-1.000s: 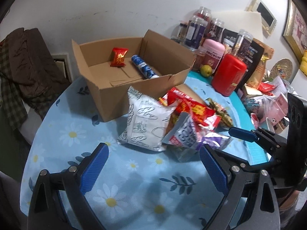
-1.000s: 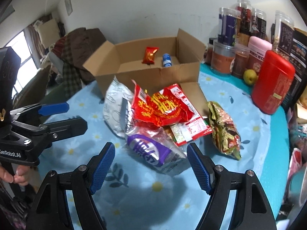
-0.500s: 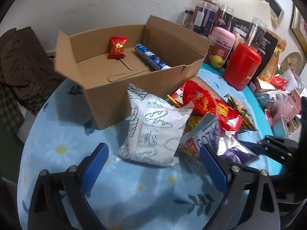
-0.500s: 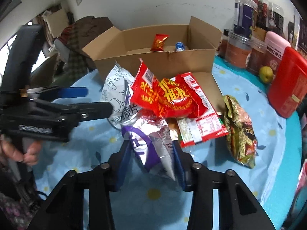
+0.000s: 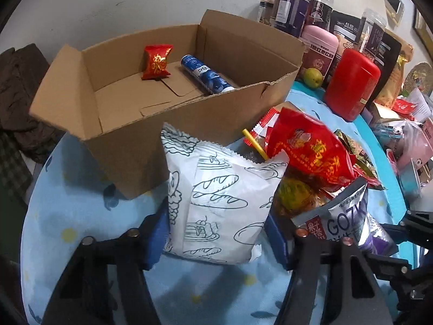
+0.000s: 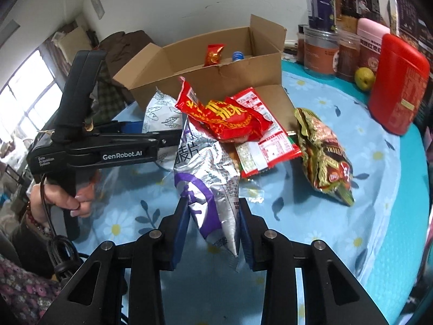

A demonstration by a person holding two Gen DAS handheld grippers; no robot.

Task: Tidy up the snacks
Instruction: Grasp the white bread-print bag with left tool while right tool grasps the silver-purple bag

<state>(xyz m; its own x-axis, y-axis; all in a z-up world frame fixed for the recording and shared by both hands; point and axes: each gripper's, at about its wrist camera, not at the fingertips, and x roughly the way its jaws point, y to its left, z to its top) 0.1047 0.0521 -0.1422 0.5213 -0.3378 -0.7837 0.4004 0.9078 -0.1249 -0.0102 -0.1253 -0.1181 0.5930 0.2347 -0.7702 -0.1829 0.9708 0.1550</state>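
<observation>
Both claws on snack bags

My left claw (image 5: 216, 233) is closing around the white bread bag (image 5: 216, 203) before the cardboard box (image 5: 167, 124); my right claw (image 6: 212, 230) is closing, clenched on the silver-purple bag (image 6: 211, 187) above the surface (image 6: 311, 216).

1. The left wrist view is taken from low over the table (image 5: 67, 216), steeply downward, close behind the white bread-print bag (image 5: 219, 203).
2. The right wrist view is angled likewise, nearest the silver-purple bag (image 6: 213, 189).
3. The cardboard box (image 5: 140, 146) and the snack pile are shared.

Left claw (image 5: 216, 233) closing around white bread bag (image 5: 219, 205)
</observation>
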